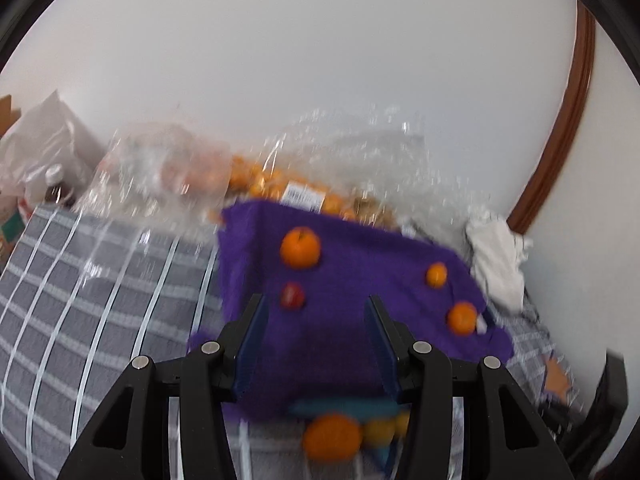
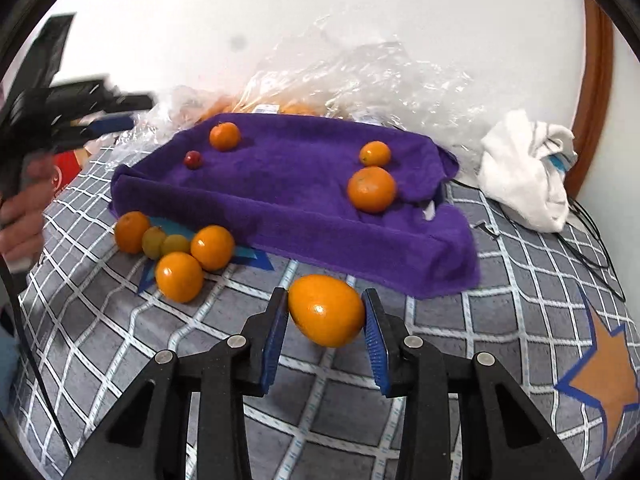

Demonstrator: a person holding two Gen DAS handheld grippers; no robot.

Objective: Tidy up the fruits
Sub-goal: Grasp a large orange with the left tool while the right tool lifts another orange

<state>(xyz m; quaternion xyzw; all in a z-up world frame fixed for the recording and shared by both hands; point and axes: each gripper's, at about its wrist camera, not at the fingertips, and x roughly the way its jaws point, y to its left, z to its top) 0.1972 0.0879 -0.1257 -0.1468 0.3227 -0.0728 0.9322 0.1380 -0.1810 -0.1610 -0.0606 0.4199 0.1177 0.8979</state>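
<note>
My right gripper (image 2: 325, 292) is shut on a large orange (image 2: 326, 312), held just above the checked sheet in front of the purple towel (image 2: 288, 200). On the towel lie three oranges (image 2: 371, 189) (image 2: 375, 153) (image 2: 225, 136) and a small red fruit (image 2: 193, 159). A cluster of oranges (image 2: 179, 276) and yellow-green fruits (image 2: 154, 242) sits at the towel's front left corner. My left gripper (image 1: 316, 299) is open and empty over the towel (image 1: 360, 280), short of the red fruit (image 1: 292, 295). It also shows in the right wrist view, the left gripper (image 2: 112, 122) in a hand (image 2: 24, 208).
Clear plastic bags (image 2: 360, 76) with more oranges lie behind the towel against the white wall. A crumpled white cloth (image 2: 524, 168) and a black cable (image 2: 600, 240) are at the right. The grey checked sheet (image 2: 340, 420) has an orange star (image 2: 604, 384). A dark bottle (image 1: 56, 188) stands far left.
</note>
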